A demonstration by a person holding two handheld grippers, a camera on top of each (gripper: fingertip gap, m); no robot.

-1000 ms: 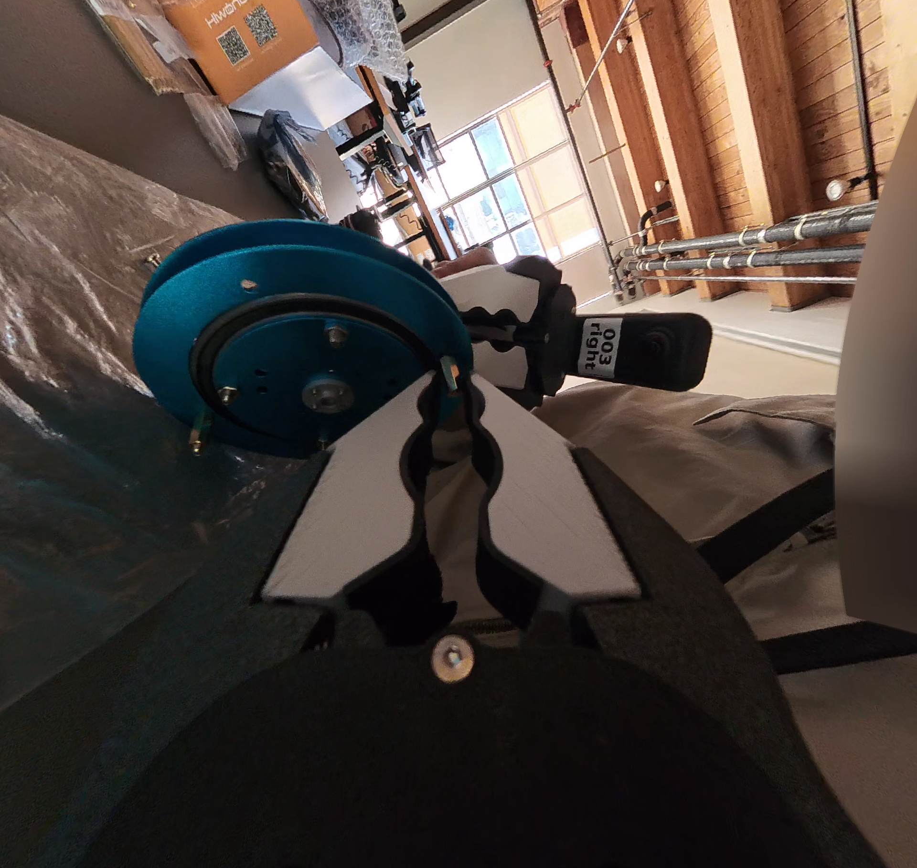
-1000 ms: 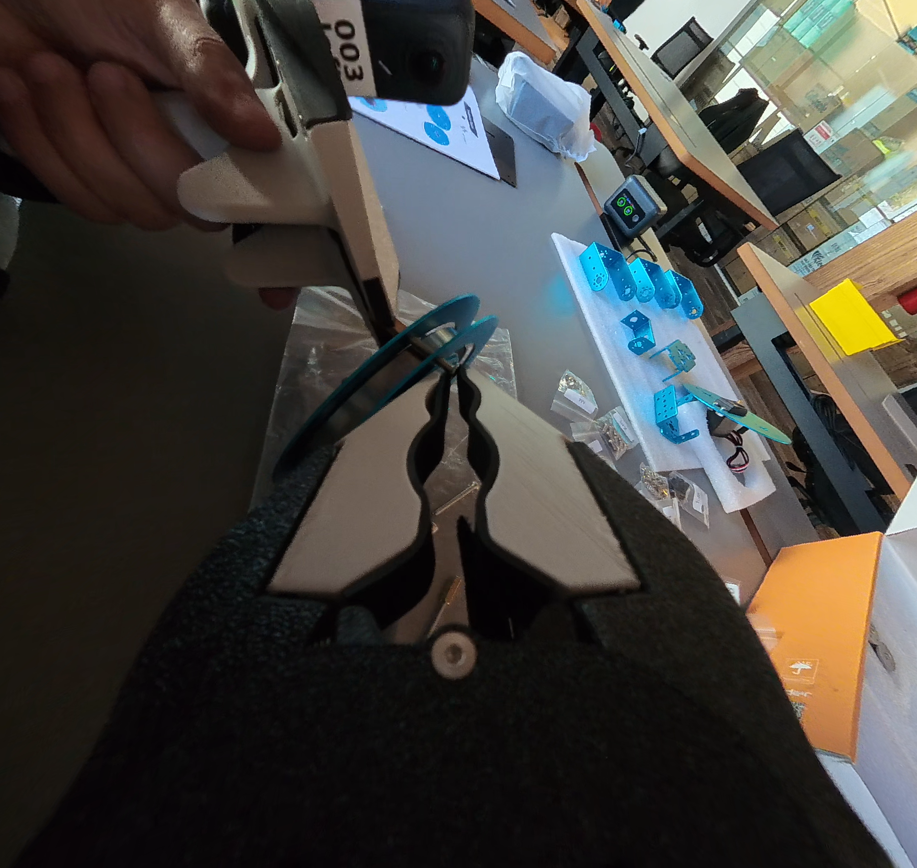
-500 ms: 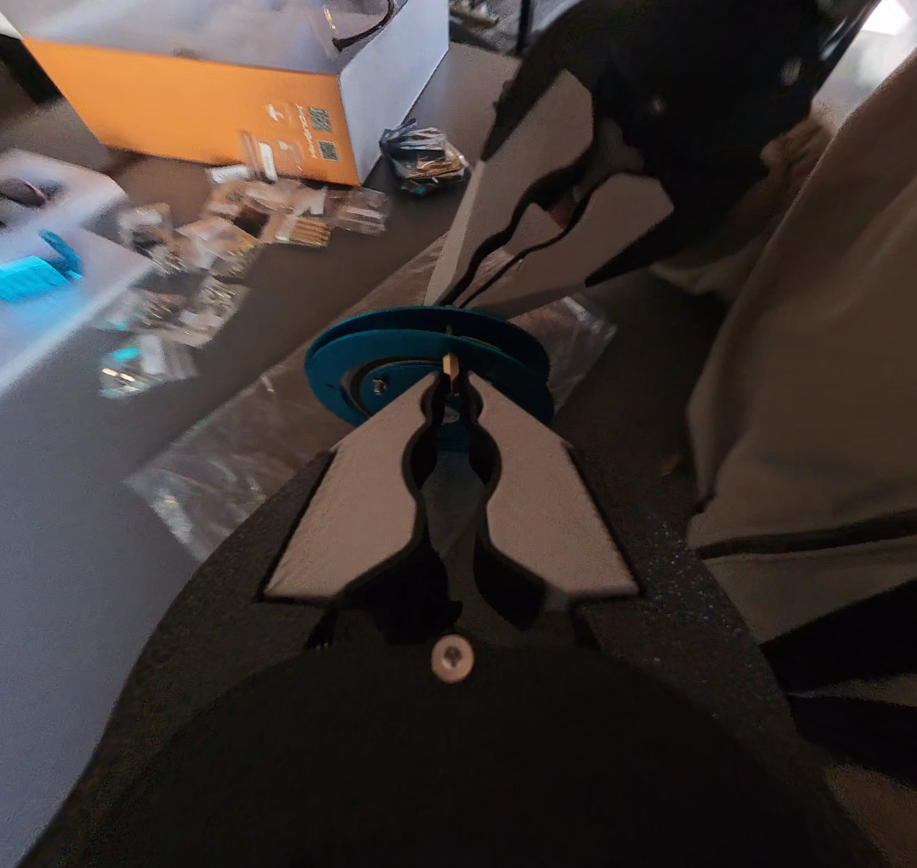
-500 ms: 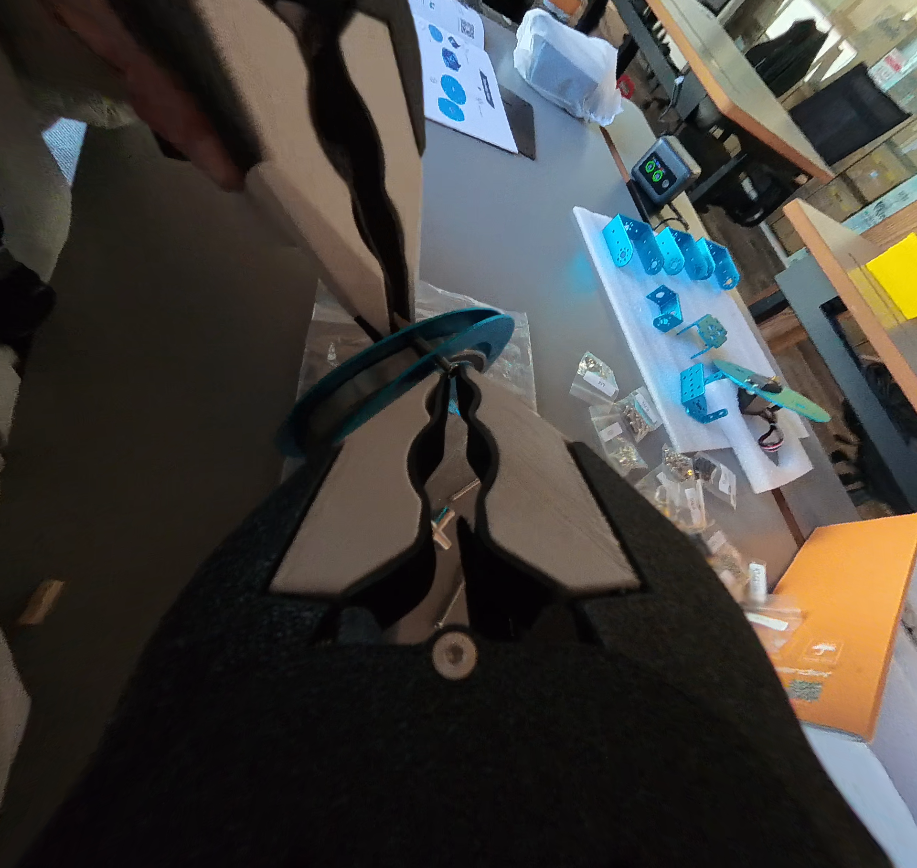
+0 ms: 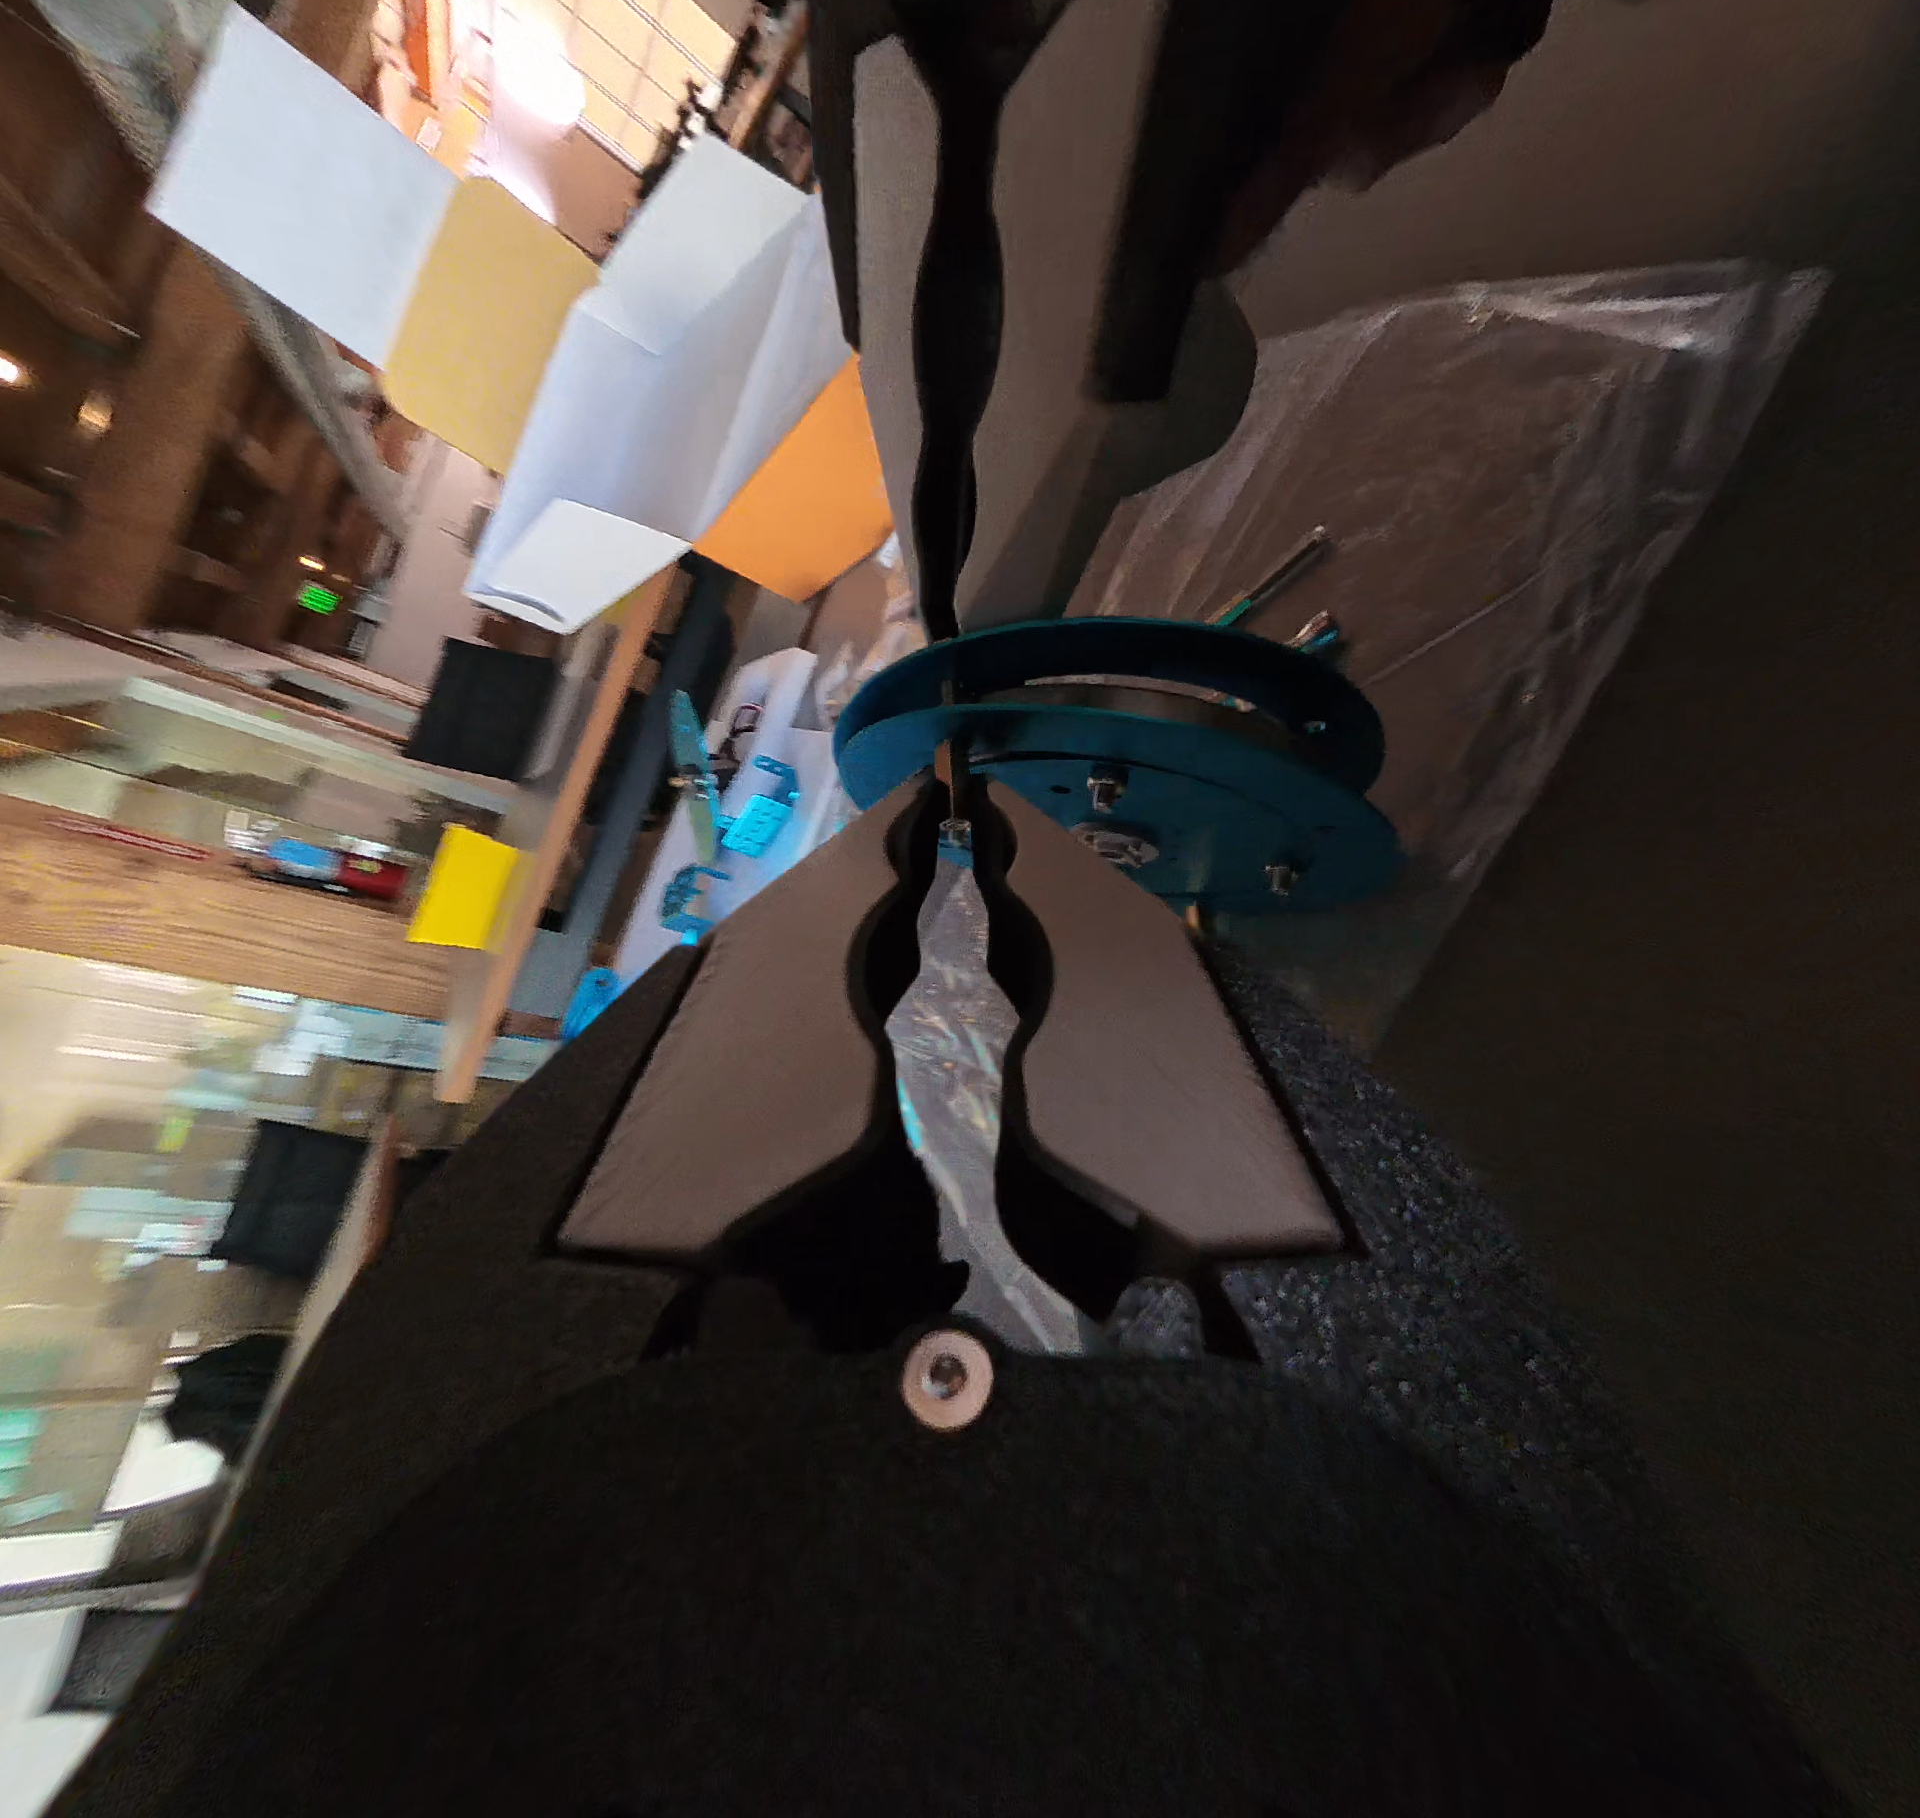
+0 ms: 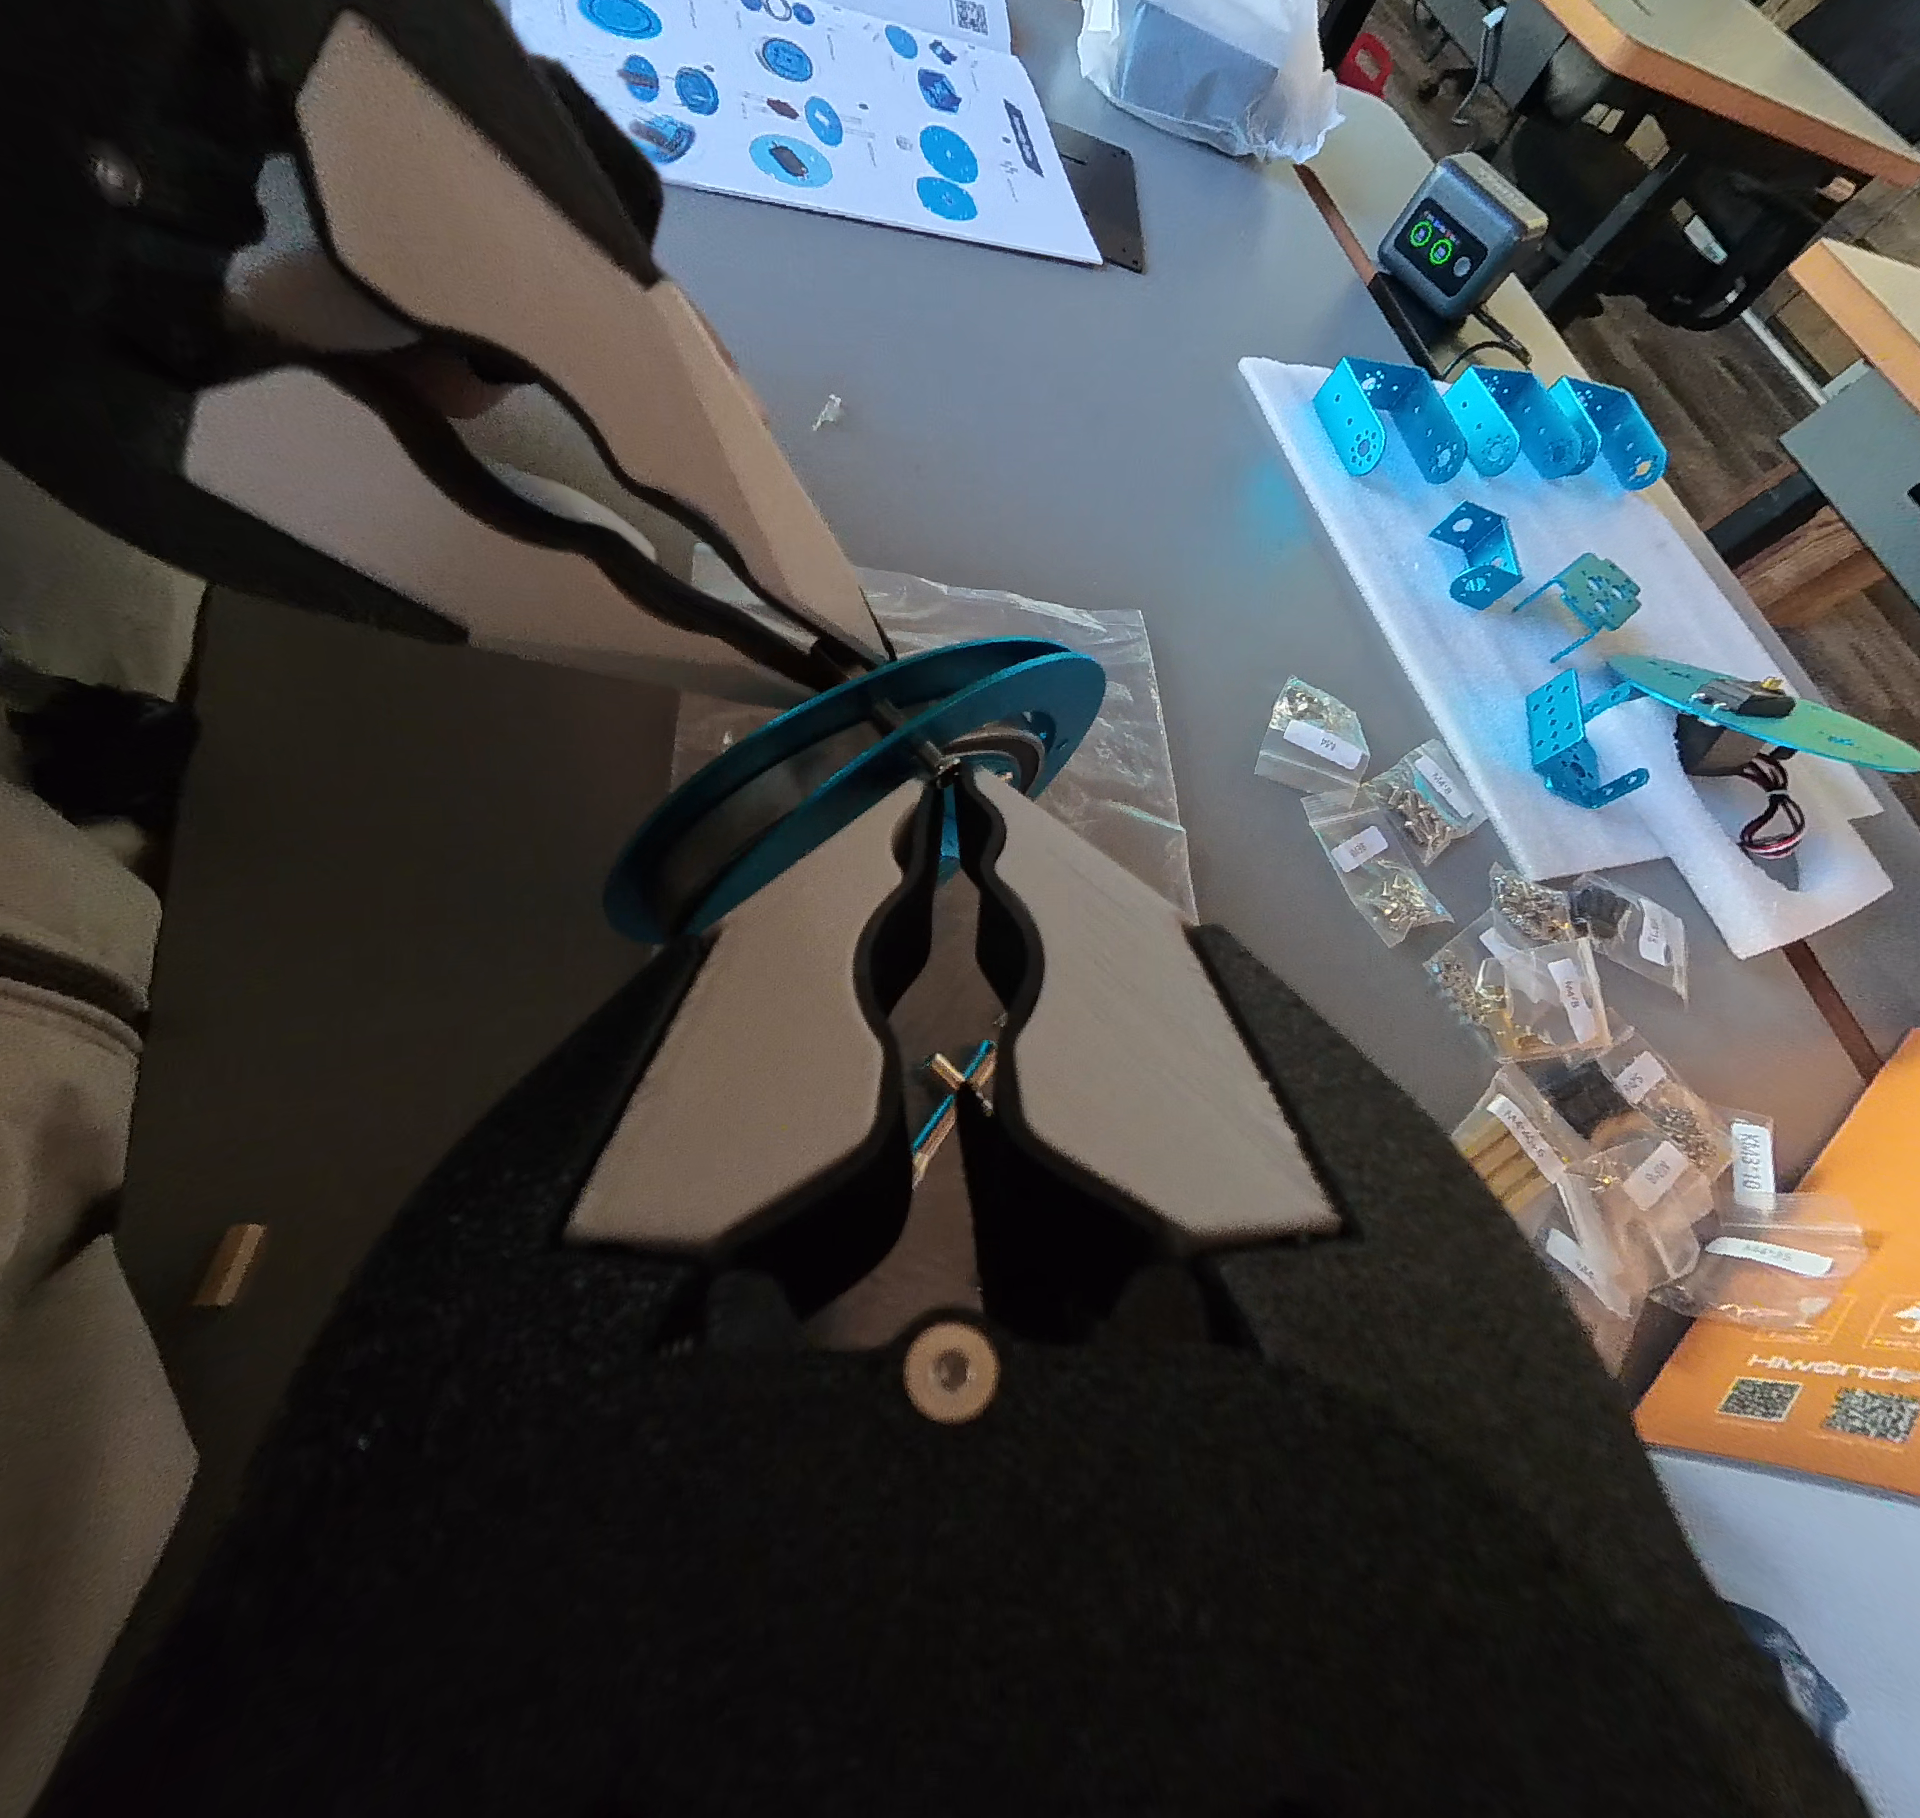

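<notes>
A blue double-disc assembly (image 5: 1195,781) with a dark ring between its two plates is held in the air over a clear plastic bag (image 5: 1507,469). My left gripper (image 5: 951,802) is shut on the near rim of the assembly. My right gripper (image 5: 940,625) comes down from above and pinches the far rim. In the right wrist view, my right gripper (image 6: 940,771) is shut on the rim of the assembly (image 6: 1039,703). There the left gripper (image 6: 873,662) reaches in from the upper left and grips the opposite rim. Bolts show on the lower plate.
On the grey table lie a white foam sheet (image 6: 1382,563) with blue brackets (image 6: 1392,418), several small bags of screws (image 6: 1455,937), an instruction sheet (image 6: 810,85), an orange box (image 6: 1818,1301), a small grey device with a screen (image 6: 1455,230) and loose screws (image 6: 951,1082). The grippers are tip to tip, or close to it.
Both grippers stayed shut on the disc assembly while turning it. The left wrist view swung from the ceiling to the table to a sideways look. The right view tilted down toward the table.
</notes>
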